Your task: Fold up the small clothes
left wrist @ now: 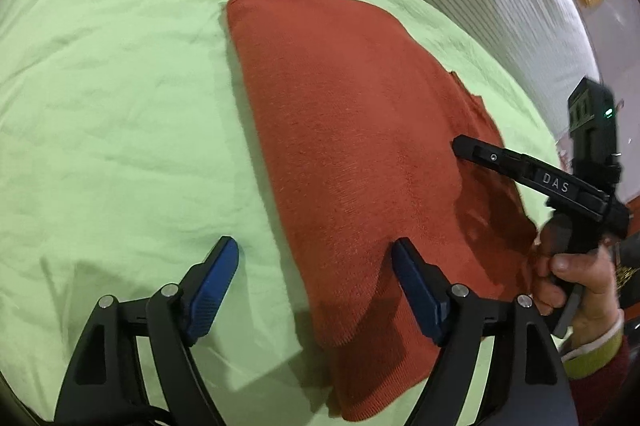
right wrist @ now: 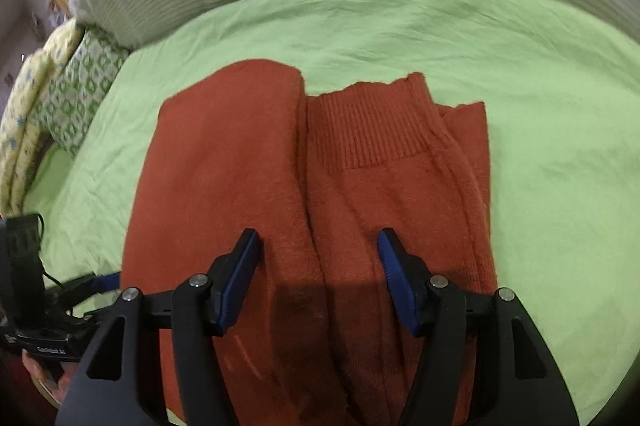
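Sweater (right wrist: 312, 210) lies folded beneath both open tongs, left (left wrist: 314, 258) and right (right wrist: 318, 250).

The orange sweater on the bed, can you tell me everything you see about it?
The orange sweater is rust-colored, soft-looking knit. It lies flat on the green sheet, folded lengthwise into a long strip, with a seam running down its middle and a ribbed band at the far end. Both claws are open above it, left claw at its edge, right claw over the middle, neither gripping it.

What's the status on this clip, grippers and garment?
Left gripper open, right gripper open, both empty. Rust-orange sweater partly folded on green bedsheet. Nothing in the way.
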A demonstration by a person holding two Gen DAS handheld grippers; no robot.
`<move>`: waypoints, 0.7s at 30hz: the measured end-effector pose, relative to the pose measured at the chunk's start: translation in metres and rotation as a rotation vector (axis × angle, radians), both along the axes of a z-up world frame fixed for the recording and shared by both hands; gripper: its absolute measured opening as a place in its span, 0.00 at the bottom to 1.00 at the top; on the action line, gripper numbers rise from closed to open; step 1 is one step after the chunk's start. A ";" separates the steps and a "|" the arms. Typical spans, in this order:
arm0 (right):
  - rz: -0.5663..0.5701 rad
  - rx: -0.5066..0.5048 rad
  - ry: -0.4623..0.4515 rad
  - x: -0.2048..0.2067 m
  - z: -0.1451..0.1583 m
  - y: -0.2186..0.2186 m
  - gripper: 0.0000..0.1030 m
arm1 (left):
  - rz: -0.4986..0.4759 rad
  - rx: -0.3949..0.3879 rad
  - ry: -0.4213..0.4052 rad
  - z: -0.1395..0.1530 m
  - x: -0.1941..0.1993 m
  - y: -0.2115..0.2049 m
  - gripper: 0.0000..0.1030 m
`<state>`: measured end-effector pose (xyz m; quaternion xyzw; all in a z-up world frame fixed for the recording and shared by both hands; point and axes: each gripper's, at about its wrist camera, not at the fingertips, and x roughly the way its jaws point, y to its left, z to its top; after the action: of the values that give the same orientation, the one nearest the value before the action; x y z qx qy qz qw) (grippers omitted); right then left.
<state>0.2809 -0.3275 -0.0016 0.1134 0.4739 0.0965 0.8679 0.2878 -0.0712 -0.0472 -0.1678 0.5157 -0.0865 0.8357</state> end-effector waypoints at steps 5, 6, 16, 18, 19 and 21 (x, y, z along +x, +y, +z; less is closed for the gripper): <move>0.029 -0.009 -0.040 -0.019 0.022 0.014 0.14 | -0.033 0.014 0.006 0.005 0.001 -0.012 0.72; 0.032 -0.002 -0.068 -0.025 0.033 0.015 0.13 | -0.043 0.009 0.006 0.008 -0.001 -0.013 0.72; -0.137 -0.016 -0.062 -0.069 0.036 -0.031 0.13 | -0.104 0.032 0.023 0.002 -0.001 -0.042 0.75; -0.156 -0.057 -0.037 -0.069 0.008 -0.035 0.13 | -0.111 0.039 0.027 -0.002 0.000 -0.044 0.75; -0.167 -0.049 -0.042 -0.070 0.000 -0.037 0.13 | -0.114 0.050 0.023 -0.002 0.000 -0.045 0.75; -0.198 0.005 -0.059 -0.072 -0.001 -0.042 0.13 | -0.120 0.052 0.025 -0.001 0.002 -0.046 0.75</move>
<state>0.2090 -0.3700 -0.0024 0.1591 0.4342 0.0146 0.8865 0.2897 -0.1176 -0.0487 -0.1161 0.5373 -0.1210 0.8266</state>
